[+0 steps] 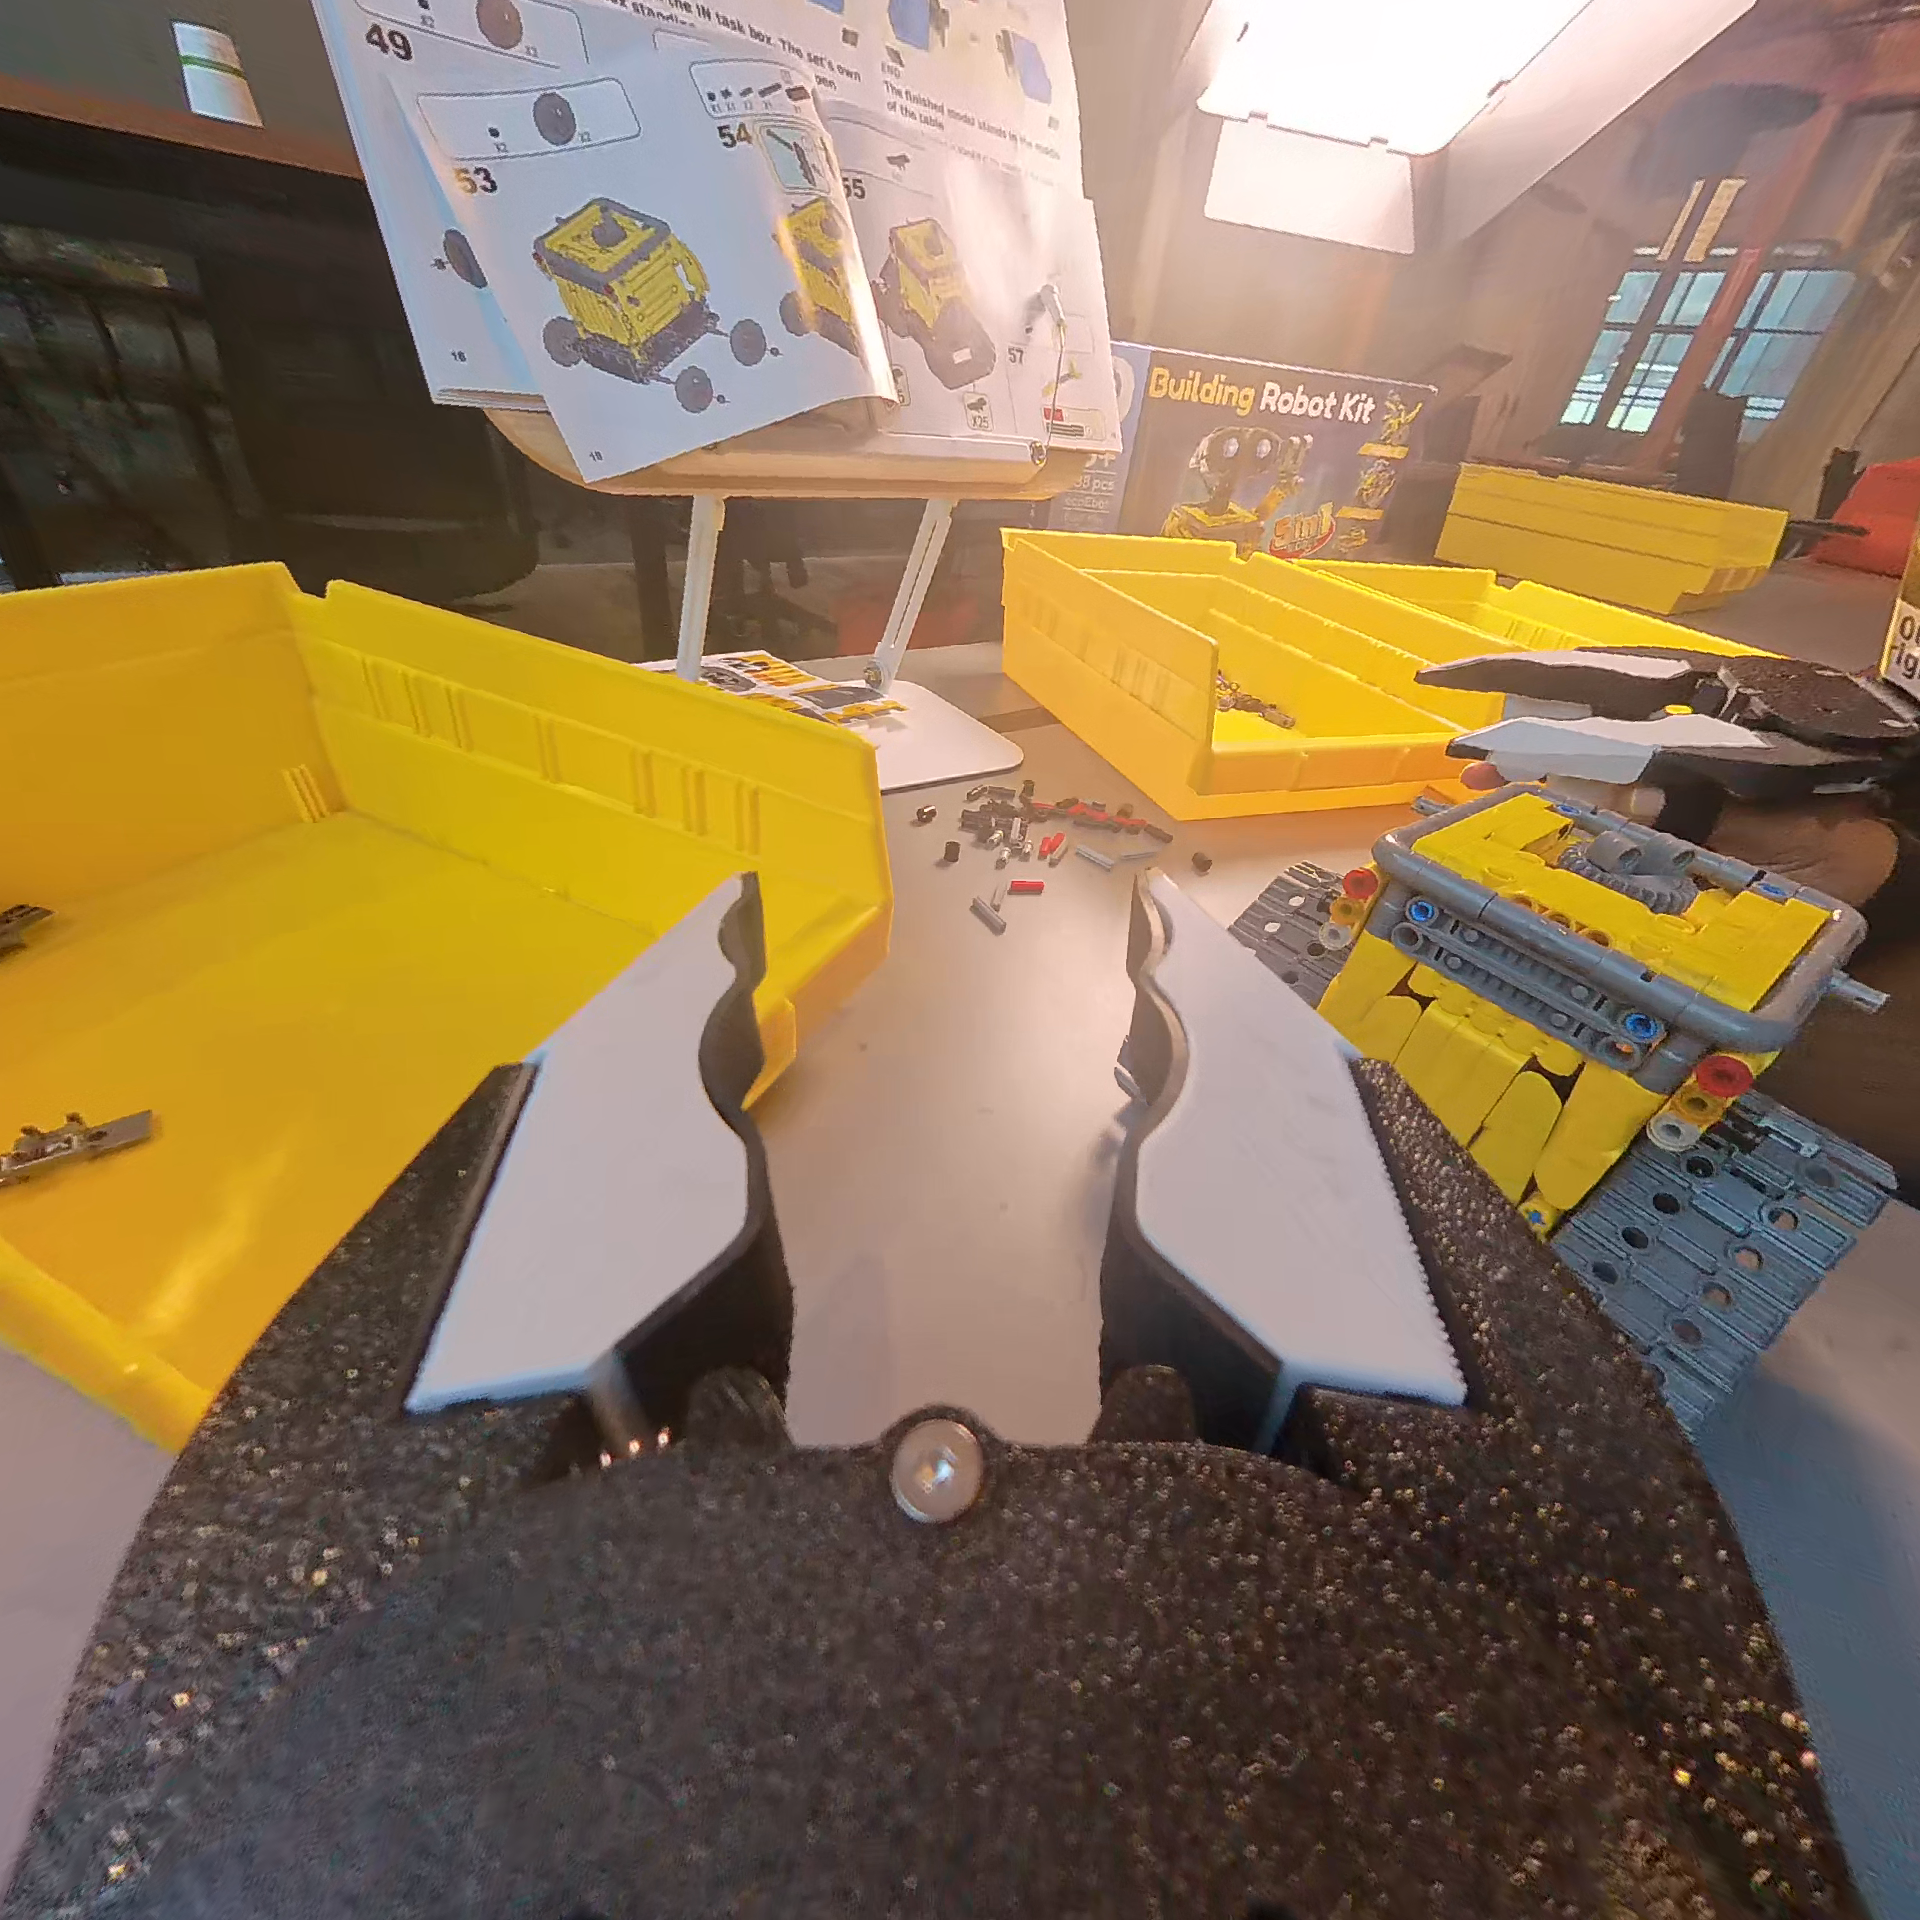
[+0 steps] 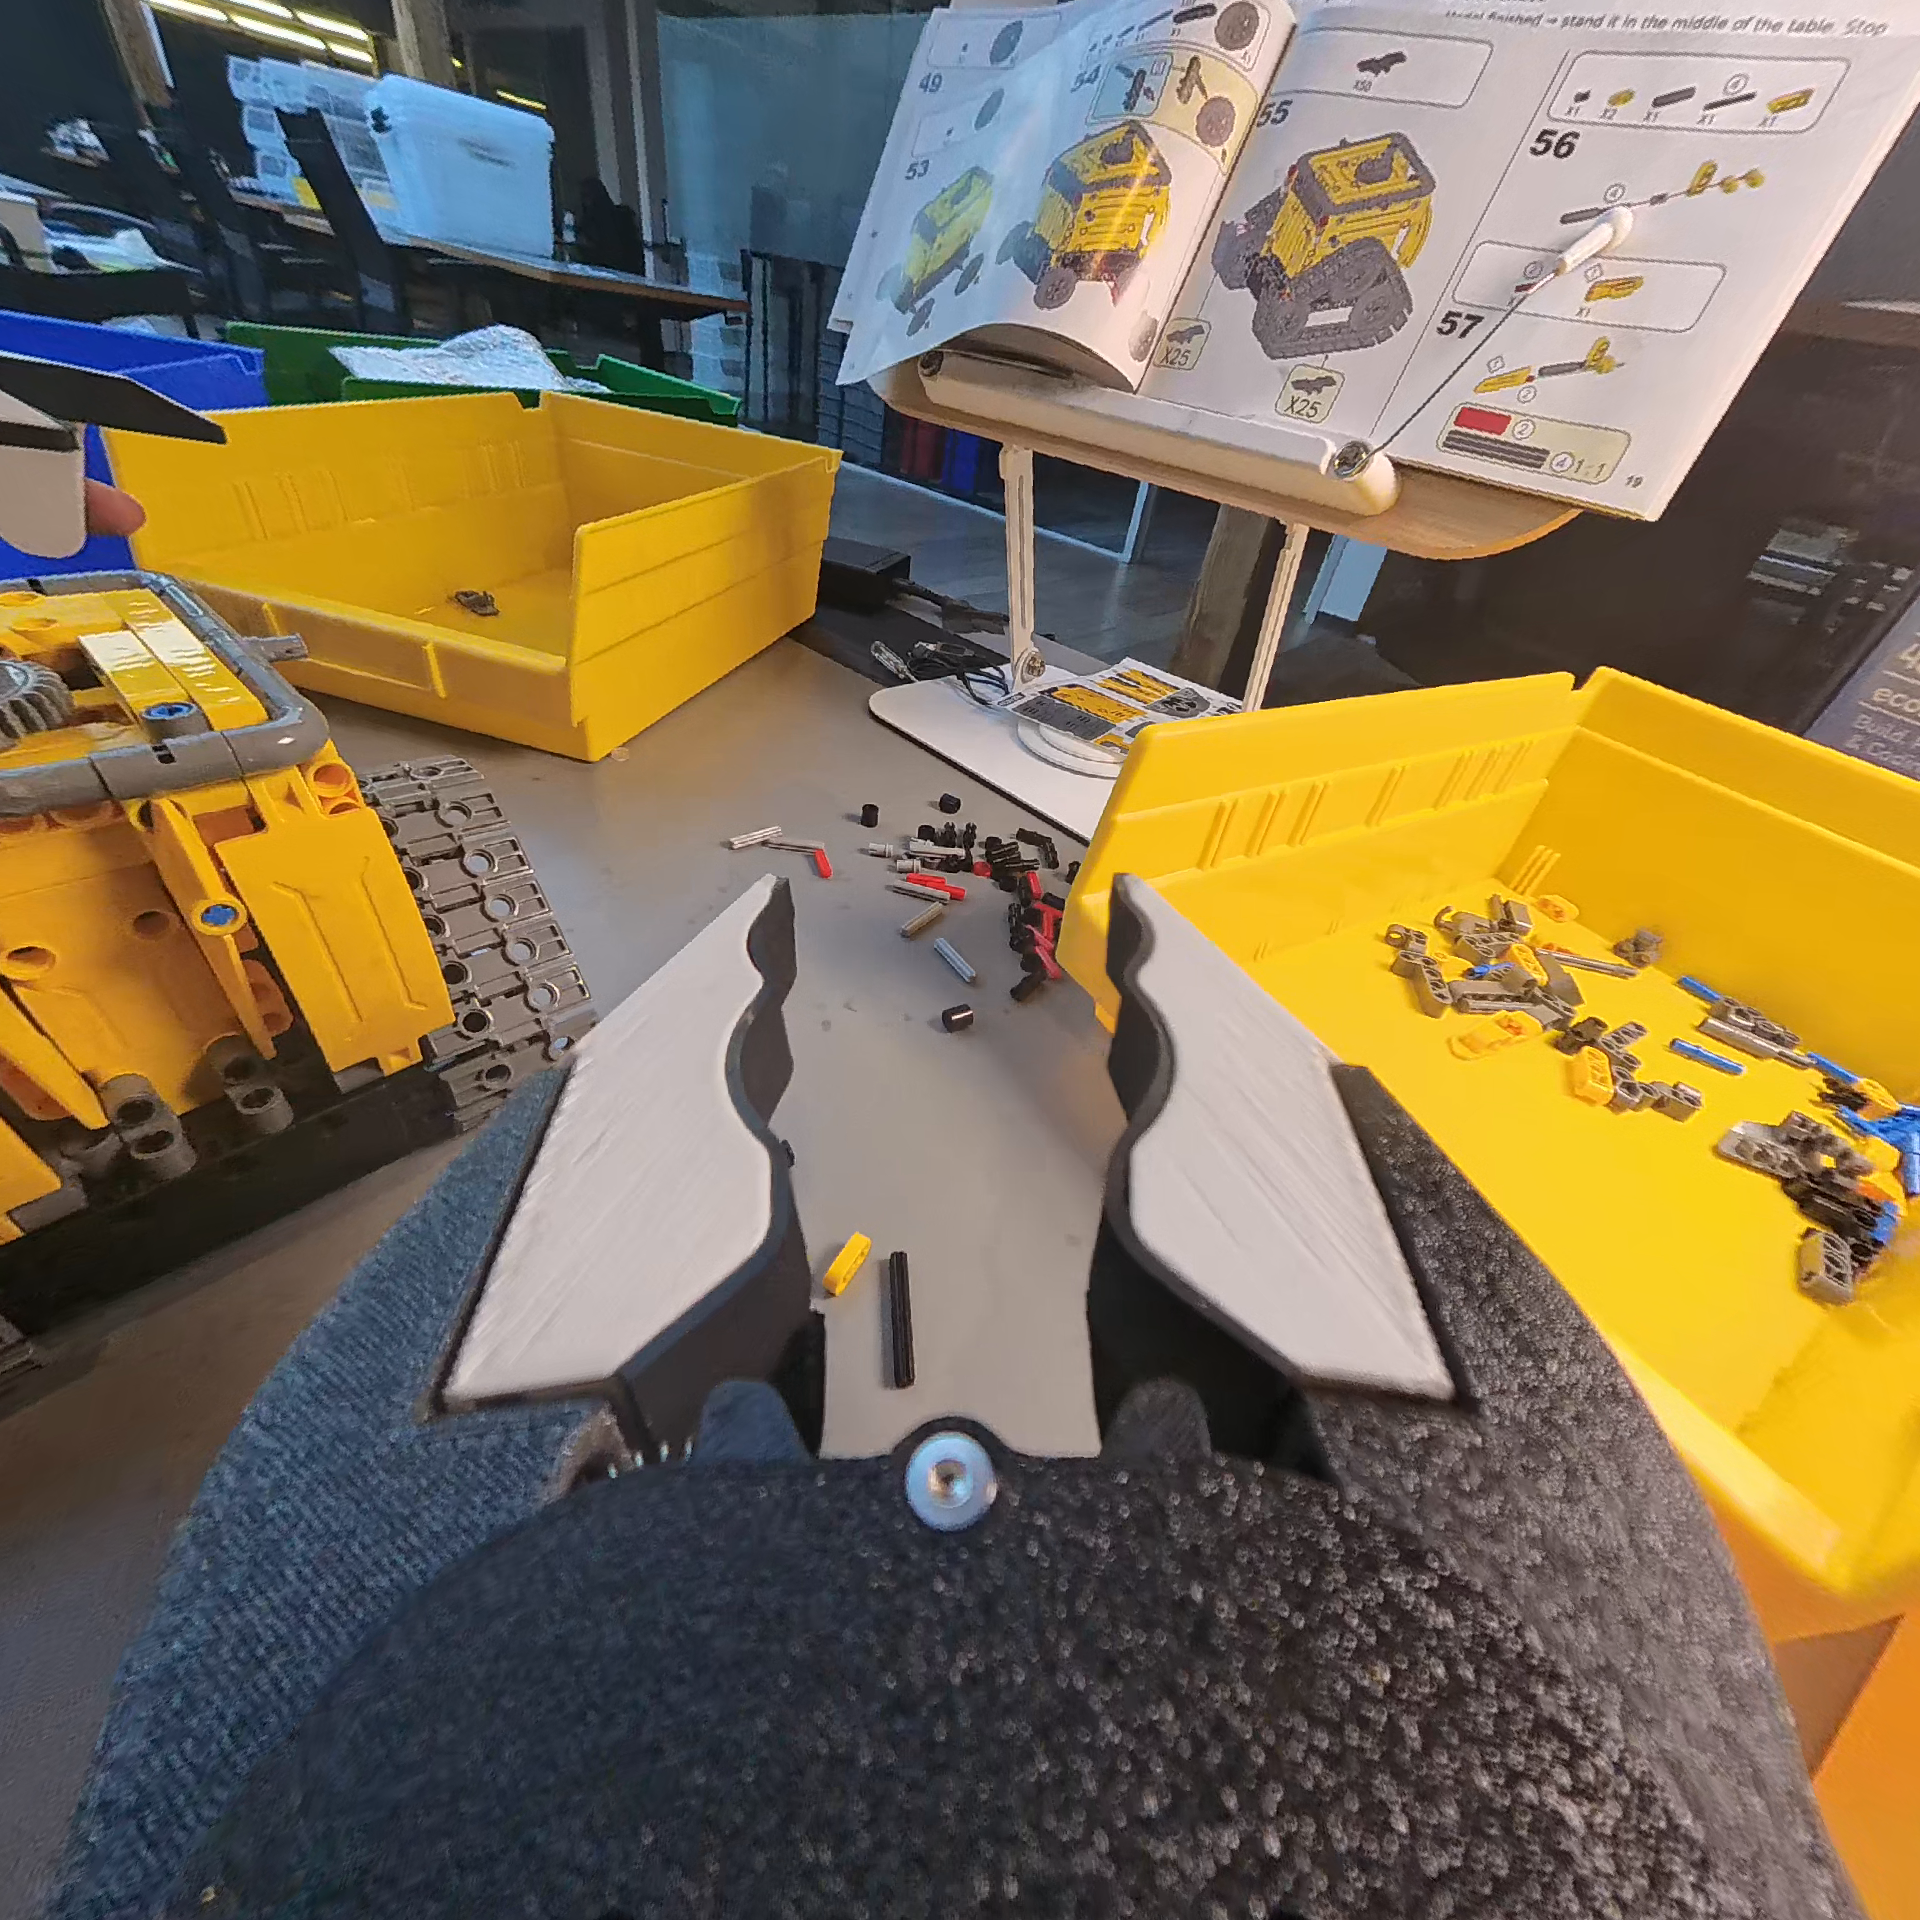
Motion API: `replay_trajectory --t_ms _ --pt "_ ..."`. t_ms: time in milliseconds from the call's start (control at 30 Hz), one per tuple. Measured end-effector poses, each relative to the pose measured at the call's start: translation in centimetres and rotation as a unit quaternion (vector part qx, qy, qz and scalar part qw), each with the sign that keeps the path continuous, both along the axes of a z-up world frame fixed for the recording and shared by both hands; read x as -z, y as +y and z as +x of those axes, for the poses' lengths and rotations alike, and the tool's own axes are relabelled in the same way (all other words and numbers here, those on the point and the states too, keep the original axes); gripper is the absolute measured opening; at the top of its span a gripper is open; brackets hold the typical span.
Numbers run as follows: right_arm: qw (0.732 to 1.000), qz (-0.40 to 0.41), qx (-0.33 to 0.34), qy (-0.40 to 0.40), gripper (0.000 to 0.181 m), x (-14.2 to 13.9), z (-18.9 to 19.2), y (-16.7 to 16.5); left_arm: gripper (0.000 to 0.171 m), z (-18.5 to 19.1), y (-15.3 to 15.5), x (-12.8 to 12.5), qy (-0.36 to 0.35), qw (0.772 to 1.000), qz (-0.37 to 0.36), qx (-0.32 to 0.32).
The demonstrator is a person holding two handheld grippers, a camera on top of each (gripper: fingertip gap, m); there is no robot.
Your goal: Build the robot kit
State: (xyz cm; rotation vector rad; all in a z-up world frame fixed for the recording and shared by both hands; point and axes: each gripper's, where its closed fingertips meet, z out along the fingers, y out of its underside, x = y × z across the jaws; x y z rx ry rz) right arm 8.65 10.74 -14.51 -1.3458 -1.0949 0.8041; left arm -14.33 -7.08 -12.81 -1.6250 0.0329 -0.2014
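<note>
The left gripper [image 1: 945, 904] hangs over the bare grey table [image 1: 935, 1091] with its jaws wide and nothing in them. A big yellow plastic bin [image 1: 312, 831] sits just beside it at the left of the frame. The yellow brick vehicle with grey tracks [image 1: 1558, 977] stands at the right, with the other gripper above it.

The right gripper [image 2: 945, 904] also has wide, empty jaws. A small yellow brick piece [image 2: 847, 1261] and a thin black rod [image 2: 900, 1320] lie on the table between its fingers, low in the frame. A pile of small black and red pins [image 2: 987, 873] lies past the tips. A yellow bin of grey and blue parts [image 2: 1558, 1195] is at the right. An open paper instruction book [image 2: 1299, 208] stands upper right.

Small bits slip, so a slow, straight pinch would work best.
</note>
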Motion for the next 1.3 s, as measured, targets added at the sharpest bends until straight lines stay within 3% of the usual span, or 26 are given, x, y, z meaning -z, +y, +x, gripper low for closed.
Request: replay_trajectory --t_ms 300,800,1133,1233,1300 --pt "1.0 -0.008 0.009 0.008 0.068 -0.2 0.2 0.4 0.07 -1.1 -0.4 -1.1 0.0 0.999 0.034 -0.034" --pt "1.0 -0.01 0.018 0.008 0.07 -0.1 0.3 0.8 0.069 -0.8 -0.4 -1.1 0.015 0.999 0.033 -0.034" --pt "0.994 -0.036 0.094 0.028 0.046 -0.6 2.6 3.6 0.067 -0.8 -0.5 -1.2 0.018 0.999 0.034 -0.036" --pt "0.996 -0.051 0.072 -0.017 0.038 0.8 2.3 3.4 0.067 -0.8 -0.5 -1.1 0.016 0.999 0.034 -0.036" --pt "0.989 -0.08 0.01 -0.127 0.037 3.8 1.7 1.9 0.067 -0.8 -0.5 -1.1 0.014 0.999 0.034 -0.035"
